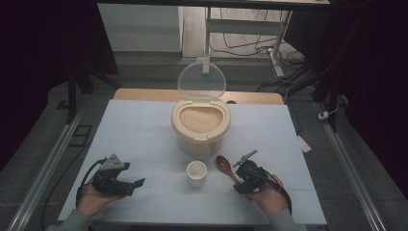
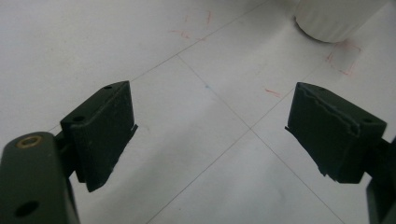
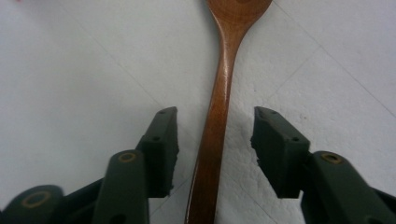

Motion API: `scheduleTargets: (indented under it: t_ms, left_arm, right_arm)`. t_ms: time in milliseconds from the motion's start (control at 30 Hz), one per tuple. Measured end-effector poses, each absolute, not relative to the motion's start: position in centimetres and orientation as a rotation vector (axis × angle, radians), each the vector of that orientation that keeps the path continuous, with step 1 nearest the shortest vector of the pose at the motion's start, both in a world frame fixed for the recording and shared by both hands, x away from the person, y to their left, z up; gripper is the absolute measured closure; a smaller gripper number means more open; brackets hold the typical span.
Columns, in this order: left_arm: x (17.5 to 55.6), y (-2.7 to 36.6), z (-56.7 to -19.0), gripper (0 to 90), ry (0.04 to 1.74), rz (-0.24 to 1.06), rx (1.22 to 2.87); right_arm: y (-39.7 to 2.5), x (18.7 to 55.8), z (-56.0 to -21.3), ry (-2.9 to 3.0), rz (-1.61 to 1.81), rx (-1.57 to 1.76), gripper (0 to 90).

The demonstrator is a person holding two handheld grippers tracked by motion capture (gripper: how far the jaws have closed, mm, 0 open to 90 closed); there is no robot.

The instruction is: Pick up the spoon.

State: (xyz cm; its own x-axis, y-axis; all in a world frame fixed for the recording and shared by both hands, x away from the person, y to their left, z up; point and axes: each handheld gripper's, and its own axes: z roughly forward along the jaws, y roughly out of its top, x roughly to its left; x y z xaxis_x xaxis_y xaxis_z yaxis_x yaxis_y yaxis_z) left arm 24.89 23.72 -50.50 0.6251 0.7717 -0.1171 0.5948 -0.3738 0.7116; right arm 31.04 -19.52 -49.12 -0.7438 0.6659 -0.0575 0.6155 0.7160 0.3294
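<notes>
We are holding the right gripper released, its jaws straddling the wooden spoon lying flat on the white table, just right of the small cup. Our left gripper is gaping over bare tabletop. The rice container is standing behind, amid a dark room.
</notes>
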Motion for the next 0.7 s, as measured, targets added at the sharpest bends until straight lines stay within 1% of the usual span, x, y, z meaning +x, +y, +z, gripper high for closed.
scheduleTargets:
  t_ms: [167, 300, 400, 567, 700]
  left_arm:
    - [25.0, 23.9, -50.7, 14.8, 1.077, 0.299, 2.104]
    - [25.1, 23.9, -50.7, 14.8, 1.078, 0.299, 2.106]
    - [25.1, 23.9, -50.8, 14.8, 1.081, 0.297, 2.110]
    - [25.1, 23.8, -50.9, 14.8, 1.079, 0.299, 2.120]
    - [25.1, 23.8, -50.9, 14.9, 1.081, 0.302, 2.123]
  right_arm:
    - [-19.2, 31.2, -49.5, 2.767, 0.418, 1.047, 61.2]
    - [-19.1, 31.5, -49.6, 2.782, 0.396, 1.066, 62.3]
    - [-18.9, 31.7, -49.6, 2.786, 0.374, 1.082, 65.8]
    - [-18.8, 32.1, -49.6, 2.779, 0.364, 1.123, 77.5]
    - [-18.6, 32.2, -49.5, 2.769, 0.342, 1.153, 79.0]
